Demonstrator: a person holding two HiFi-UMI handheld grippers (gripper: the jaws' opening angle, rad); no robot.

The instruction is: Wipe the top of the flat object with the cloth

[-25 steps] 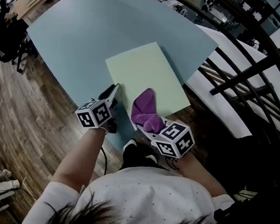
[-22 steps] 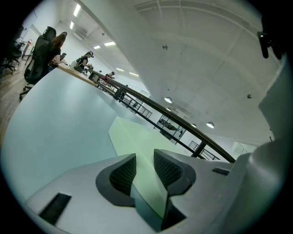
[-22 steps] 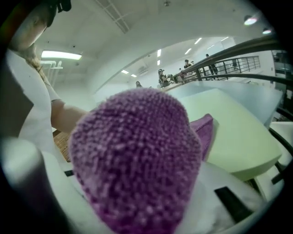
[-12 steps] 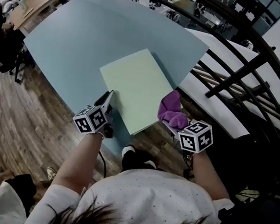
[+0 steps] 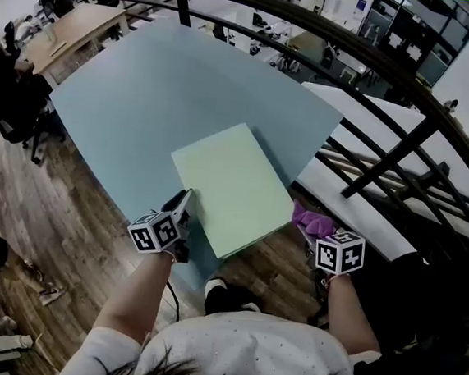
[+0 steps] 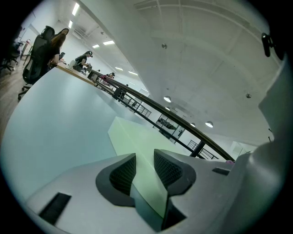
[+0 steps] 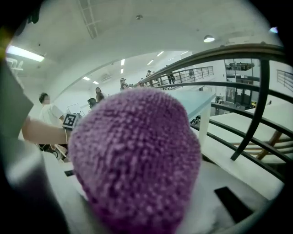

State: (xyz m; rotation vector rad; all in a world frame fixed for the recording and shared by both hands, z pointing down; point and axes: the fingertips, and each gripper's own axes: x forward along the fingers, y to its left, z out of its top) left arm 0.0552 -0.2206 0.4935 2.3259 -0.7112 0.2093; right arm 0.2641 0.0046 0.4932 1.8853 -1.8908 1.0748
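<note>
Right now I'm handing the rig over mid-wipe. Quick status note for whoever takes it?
Left gripper: shut on the near left edge of the green board, steadying it on the blue table.
Right gripper: shut on the purple cloth, held in the air off the board, past its right corner and the table's edge.
Done: one sweep over the board's near end; the cloth lay there a second ago and has gone off to the right.
Left: bring the cloth back and wipe the rest of the top, probably the far half first.
</note>
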